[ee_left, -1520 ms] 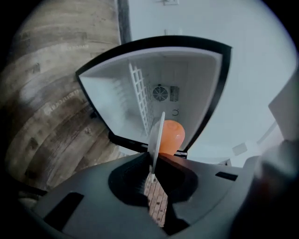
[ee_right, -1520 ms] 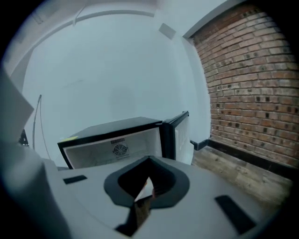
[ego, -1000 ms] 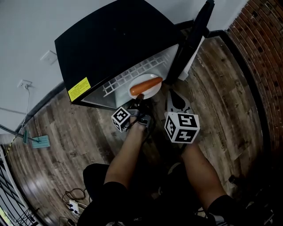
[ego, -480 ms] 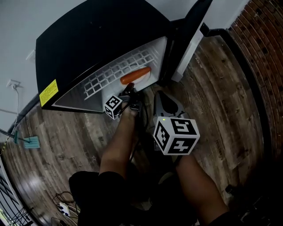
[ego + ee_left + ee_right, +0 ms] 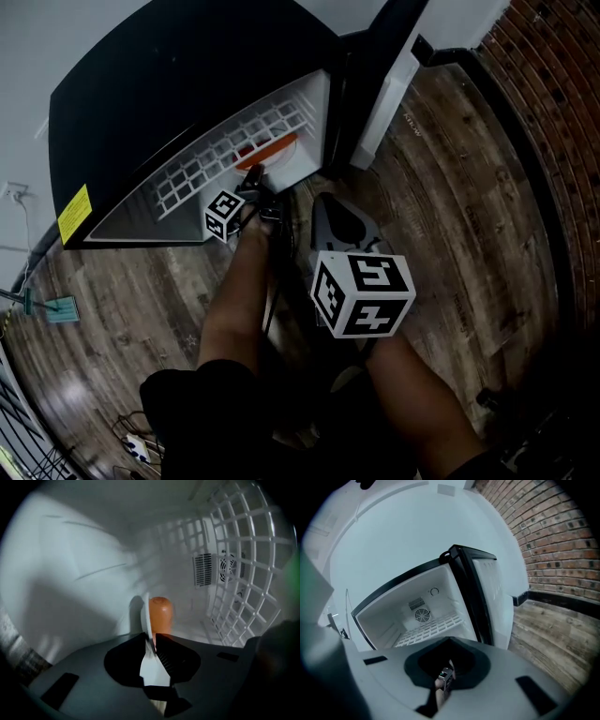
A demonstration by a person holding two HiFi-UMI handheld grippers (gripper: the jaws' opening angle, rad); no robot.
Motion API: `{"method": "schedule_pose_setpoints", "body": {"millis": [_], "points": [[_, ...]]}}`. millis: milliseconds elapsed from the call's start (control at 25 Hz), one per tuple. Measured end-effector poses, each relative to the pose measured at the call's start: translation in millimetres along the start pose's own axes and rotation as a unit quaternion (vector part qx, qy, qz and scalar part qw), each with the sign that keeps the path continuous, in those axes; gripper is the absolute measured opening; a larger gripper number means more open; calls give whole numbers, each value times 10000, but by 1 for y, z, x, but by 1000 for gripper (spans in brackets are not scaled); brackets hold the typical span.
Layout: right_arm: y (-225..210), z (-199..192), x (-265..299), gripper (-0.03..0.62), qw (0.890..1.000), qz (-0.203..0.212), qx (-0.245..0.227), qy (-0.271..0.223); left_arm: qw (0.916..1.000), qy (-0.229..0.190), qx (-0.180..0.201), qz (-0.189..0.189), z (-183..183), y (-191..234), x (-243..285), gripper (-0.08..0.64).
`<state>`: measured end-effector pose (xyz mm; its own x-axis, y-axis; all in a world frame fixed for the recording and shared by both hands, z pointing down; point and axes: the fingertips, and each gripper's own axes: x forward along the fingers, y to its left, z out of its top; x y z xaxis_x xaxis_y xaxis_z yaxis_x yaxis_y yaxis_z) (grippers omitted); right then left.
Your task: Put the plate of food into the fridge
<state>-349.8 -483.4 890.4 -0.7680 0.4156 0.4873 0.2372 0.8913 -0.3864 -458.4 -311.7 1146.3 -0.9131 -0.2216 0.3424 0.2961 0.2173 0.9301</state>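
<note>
Two dark jaws of your left gripper (image 5: 152, 641) pinch the rim of the white plate (image 5: 144, 616), though they have just been opening a little. The plate and its orange food (image 5: 160, 616) are inside the fridge (image 5: 169, 94), under the wire shelf (image 5: 202, 164). I think letting go and shutting the door (image 5: 370, 84) are left. Your right gripper (image 5: 447, 667) has its jaws together and holds nothing. Whether the plate rests flat is hidden.
</note>
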Motion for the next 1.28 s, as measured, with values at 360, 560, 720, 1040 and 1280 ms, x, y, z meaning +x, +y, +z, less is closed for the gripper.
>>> {"method": "schedule_pose_setpoints", "body": {"millis": [360, 560, 720, 1040, 1280], "points": [[23, -2, 3, 8, 9996, 144, -249, 17, 9593, 828, 2375, 1286, -11, 2, 3, 116], [26, -2, 0, 8, 9993, 97, -366, -31, 9366, 802, 2736, 2038, -2, 6, -6, 168], [31, 0, -1, 8, 9992, 114, -370, -66, 9065, 538, 3428, 2405, 11, 1, -23, 198], [33, -3, 8, 8, 9992, 22, -378, -105, 8575, 567, 4815, 1723, 3, -26, -59, -3], [35, -8, 18, 8, 9988, -76, -469, -71, 8206, 819, 5634, 501, -23, -101, -89, -3]]}}
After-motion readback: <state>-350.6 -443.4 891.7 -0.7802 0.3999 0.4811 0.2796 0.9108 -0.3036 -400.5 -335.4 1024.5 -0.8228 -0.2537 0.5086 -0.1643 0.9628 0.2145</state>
